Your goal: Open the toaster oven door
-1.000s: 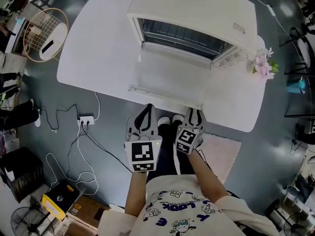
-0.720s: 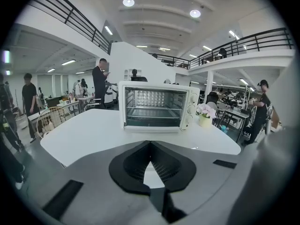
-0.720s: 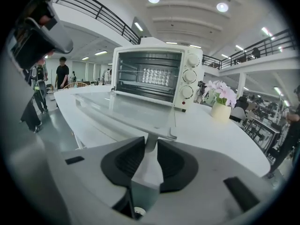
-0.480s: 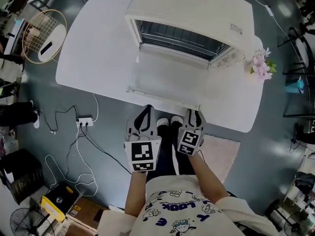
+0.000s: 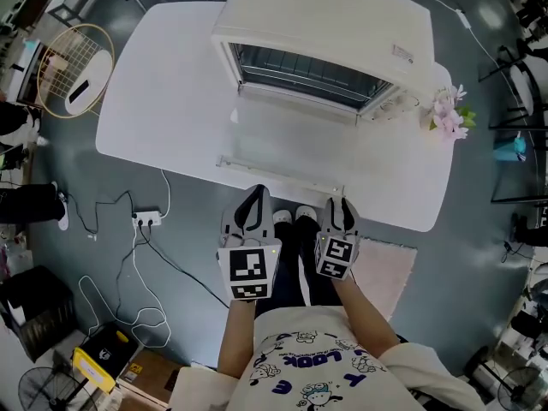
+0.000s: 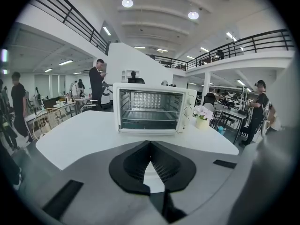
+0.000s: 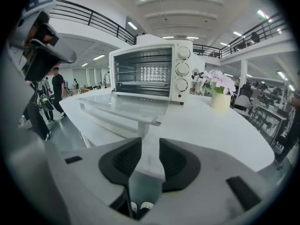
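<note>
We find the right claw [image 7: 150, 149] opening, with nothing between its jaws, held just short of the tabletop [image 5: 163, 84] edge. The left claw [image 6: 150, 146] is clenched on nothing. Ahead, the toaster oven [image 5: 325, 24] stands mid-tabletop with its door [image 5: 291, 131] dropped flat, fully open. We judge the door stiff, bottom-hinged and light; its glass pane looks smooth and breakable. The bar handle [image 5: 278, 171] along its free edge is the proper hold, not the pane.

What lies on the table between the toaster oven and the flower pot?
Nothing: in the right gripper view only bare white table shows between the toaster oven and the flower pot.
</note>
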The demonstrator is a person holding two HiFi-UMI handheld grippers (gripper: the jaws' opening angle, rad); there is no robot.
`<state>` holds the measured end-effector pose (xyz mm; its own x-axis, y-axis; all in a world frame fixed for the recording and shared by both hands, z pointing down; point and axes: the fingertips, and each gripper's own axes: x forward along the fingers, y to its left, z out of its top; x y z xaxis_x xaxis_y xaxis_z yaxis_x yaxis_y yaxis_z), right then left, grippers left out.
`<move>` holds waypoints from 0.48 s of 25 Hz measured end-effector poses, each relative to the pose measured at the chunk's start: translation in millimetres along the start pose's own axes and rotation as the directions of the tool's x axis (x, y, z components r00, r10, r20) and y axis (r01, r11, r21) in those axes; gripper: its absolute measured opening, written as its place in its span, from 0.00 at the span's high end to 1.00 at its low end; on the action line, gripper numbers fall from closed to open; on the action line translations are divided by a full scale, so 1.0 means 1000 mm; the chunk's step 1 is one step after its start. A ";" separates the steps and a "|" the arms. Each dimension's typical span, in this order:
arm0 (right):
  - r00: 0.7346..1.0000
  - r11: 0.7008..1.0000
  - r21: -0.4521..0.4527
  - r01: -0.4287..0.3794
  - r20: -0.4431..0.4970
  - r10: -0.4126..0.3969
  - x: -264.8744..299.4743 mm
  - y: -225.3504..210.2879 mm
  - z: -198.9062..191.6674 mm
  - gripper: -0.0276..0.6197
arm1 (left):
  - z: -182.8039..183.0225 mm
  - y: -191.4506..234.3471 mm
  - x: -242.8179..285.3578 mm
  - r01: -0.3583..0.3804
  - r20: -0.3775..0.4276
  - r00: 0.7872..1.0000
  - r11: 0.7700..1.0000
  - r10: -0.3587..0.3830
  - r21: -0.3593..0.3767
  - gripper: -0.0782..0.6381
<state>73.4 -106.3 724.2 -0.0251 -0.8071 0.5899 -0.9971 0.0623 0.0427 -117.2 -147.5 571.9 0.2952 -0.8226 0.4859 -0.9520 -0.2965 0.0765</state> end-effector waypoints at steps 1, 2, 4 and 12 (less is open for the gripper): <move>1.000 1.000 0.002 -0.001 0.004 0.001 -0.002 -0.002 0.001 0.77 | 0.001 0.000 0.000 0.001 0.001 1.000 1.000 -0.001 0.000 0.88; 1.000 1.000 0.004 0.000 0.007 0.000 -0.004 -0.005 0.002 0.77 | 0.002 -0.001 0.001 0.002 0.002 1.000 1.000 -0.002 0.001 0.89; 1.000 1.000 0.007 0.006 0.014 -0.006 -0.007 -0.013 0.004 0.77 | 0.004 -0.001 0.002 0.003 0.007 1.000 1.000 -0.003 0.000 0.88; 0.994 0.996 0.048 0.070 0.085 -0.074 -0.020 -0.053 0.039 0.77 | 0.023 -0.002 -0.002 -0.002 0.035 0.999 1.000 0.002 0.003 0.88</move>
<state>123.5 -116.2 678.8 0.0432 -0.8563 0.5147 -0.9987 -0.0230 0.0454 -113.9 -156.6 551.4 0.2961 -0.8397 0.4553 -0.9523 -0.2962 0.0731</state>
